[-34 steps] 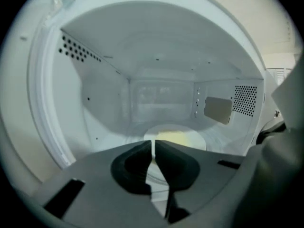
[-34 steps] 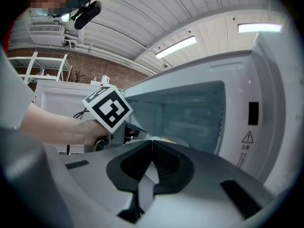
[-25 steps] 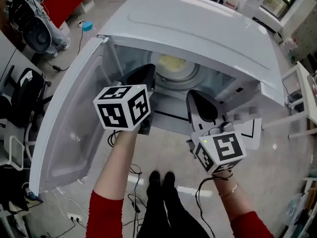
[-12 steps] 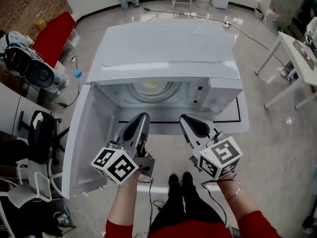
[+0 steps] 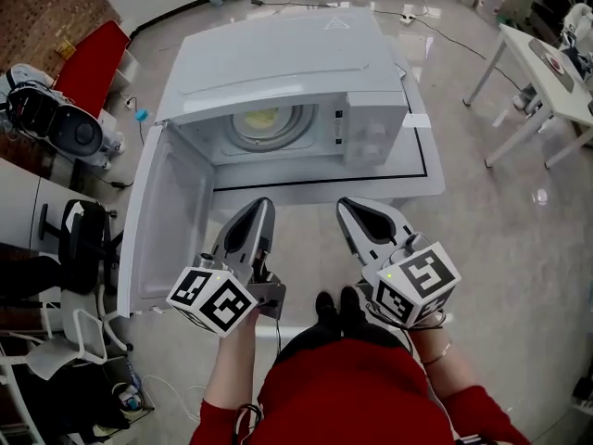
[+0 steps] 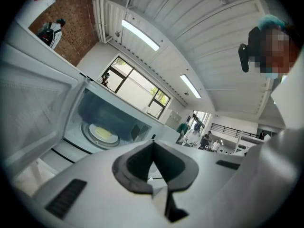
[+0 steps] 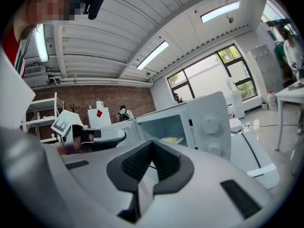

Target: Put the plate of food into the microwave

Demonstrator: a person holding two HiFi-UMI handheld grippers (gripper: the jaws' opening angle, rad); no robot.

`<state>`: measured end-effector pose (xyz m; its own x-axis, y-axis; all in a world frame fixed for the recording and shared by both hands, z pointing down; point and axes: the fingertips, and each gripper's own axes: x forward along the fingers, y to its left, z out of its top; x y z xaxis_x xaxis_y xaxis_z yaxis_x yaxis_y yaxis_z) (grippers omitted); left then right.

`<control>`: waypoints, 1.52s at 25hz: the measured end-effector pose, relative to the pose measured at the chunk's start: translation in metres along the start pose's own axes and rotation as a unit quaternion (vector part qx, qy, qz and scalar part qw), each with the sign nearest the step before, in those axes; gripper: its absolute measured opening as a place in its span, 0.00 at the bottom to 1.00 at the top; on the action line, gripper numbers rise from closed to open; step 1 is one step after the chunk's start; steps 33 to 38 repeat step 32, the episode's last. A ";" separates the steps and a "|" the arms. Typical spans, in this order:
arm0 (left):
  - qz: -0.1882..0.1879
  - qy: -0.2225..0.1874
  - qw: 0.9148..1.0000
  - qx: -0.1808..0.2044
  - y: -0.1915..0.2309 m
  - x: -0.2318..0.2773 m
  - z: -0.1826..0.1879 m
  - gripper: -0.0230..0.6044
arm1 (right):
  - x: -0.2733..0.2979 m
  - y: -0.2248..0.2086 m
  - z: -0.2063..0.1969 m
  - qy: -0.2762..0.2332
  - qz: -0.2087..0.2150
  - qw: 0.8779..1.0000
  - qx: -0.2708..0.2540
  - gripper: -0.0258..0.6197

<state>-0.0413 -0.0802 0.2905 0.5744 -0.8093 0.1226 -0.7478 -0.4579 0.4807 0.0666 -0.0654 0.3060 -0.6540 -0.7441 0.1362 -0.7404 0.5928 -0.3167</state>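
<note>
The white microwave (image 5: 306, 63) stands on a white platform with its door (image 5: 167, 221) swung open to the left. A plate of yellow food (image 5: 269, 121) rests on the turntable inside; it also shows in the left gripper view (image 6: 103, 133) and the right gripper view (image 7: 172, 140). My left gripper (image 5: 260, 208) hangs in front of the opening, shut and empty. My right gripper (image 5: 349, 209) is beside it, also shut with nothing in it. Both are well short of the cavity. The jaws of each meet at the tip in their own views: left gripper (image 6: 152, 146), right gripper (image 7: 151, 147).
A white table (image 5: 547, 72) stands at the right. An office chair (image 5: 79, 239), black gear (image 5: 51, 123) and a red mat (image 5: 97, 58) lie to the left. Cables trail over the glossy floor. The person's feet (image 5: 335, 309) are just below the grippers. People stand far off.
Both grippers have drawn back out of the microwave's mouth toward the person, and the view has pulled away. The plate stays on the turntable.
</note>
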 end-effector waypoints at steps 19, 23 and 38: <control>0.024 -0.005 0.999 0.032 -0.039 -0.030 -0.026 0.05 | -0.026 0.024 0.001 0.010 0.005 0.995 -0.096 0.06; 0.024 -0.003 1.000 0.015 -0.037 -0.030 -0.030 0.05 | -0.026 0.024 0.001 0.011 -0.002 0.994 -0.107 0.06; 0.031 0.006 0.999 0.033 -0.043 -0.028 -0.030 0.05 | -0.034 0.014 0.001 0.017 -0.019 0.994 -0.103 0.06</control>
